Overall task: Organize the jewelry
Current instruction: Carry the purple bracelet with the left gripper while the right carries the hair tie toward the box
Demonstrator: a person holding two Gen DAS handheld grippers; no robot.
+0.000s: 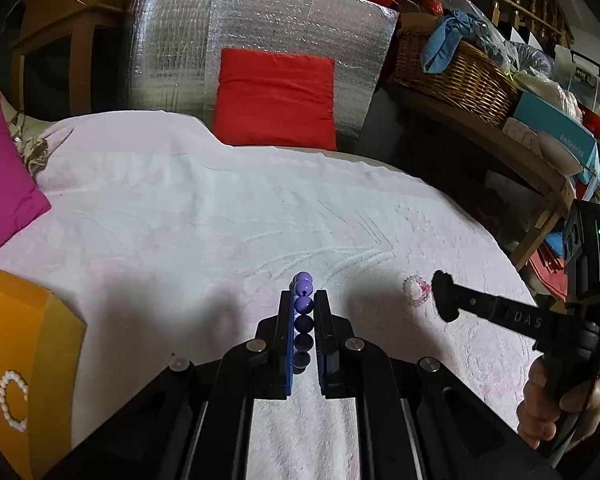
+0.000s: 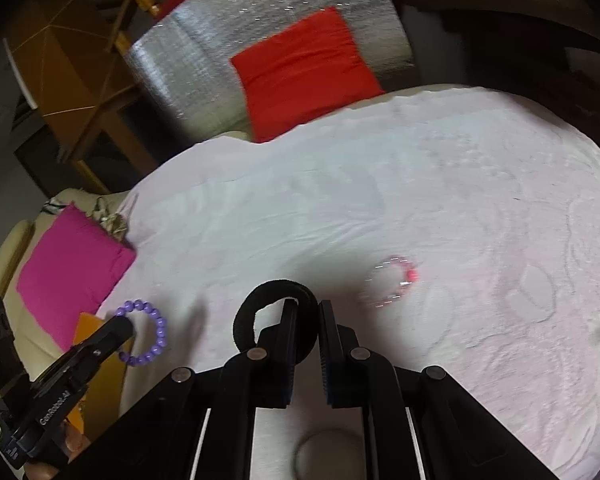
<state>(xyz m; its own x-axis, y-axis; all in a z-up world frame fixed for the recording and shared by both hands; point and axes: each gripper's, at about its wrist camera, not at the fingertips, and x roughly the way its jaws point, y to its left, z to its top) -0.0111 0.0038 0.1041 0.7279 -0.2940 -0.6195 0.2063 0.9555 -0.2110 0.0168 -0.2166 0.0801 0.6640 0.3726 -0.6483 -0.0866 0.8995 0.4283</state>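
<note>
While the left tongs point(image 1: 303, 300) stand clamped on the purple bead bracelet point(image 1: 303, 312) above the white bedspread point(image 1: 180, 208), the right tongs point(image 2: 308, 312) stand nearly shut, gripping a black hair tie point(image 2: 246, 320). Beyond, a pink bead bracelet point(image 2: 396, 280) lies loose on the bedspread; a pearl bracelet point(image 1: 12, 400) rests in the orange box point(image 1: 28, 320).

Dim, even room light leaves soft shadows on the white bedspread point(image 1: 228, 208), fisheye bending and dark corners frame both views, and the right wrist view is motion-blurred.
</note>
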